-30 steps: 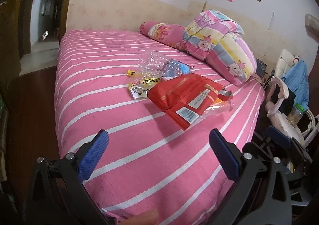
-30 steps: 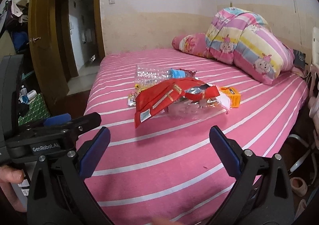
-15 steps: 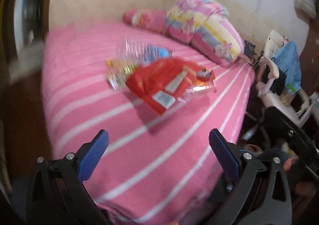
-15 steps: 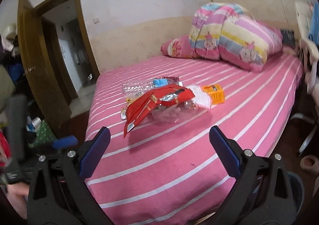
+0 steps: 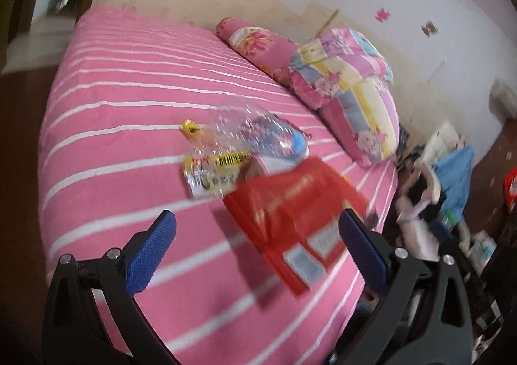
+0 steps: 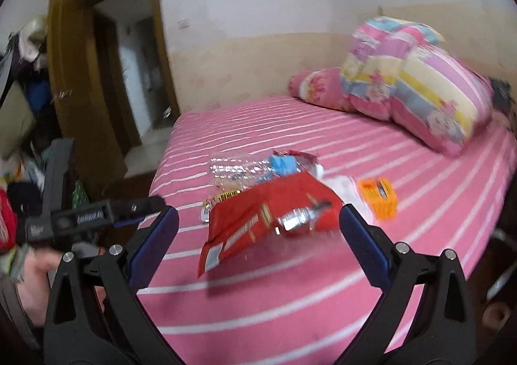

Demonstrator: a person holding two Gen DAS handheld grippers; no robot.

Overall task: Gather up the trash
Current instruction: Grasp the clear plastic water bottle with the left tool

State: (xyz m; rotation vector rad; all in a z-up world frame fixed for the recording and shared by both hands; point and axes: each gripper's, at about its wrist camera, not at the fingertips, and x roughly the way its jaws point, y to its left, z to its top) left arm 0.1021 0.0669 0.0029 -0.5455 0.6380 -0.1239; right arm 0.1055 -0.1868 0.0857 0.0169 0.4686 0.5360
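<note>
Two claws, left claw [image 5: 257, 247] & right claw [image 6: 258, 243], are held wide open, empty, above the bed [image 6: 323, 294]; red wrapper [image 6: 268, 219] is seen btwn the fingers.

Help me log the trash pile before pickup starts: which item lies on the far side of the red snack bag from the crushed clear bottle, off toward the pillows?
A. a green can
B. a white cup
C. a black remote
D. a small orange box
D: in the right wrist view the small orange box sits on the bed just right of the red snack bag, opposite the crushed clear bottle.
</note>
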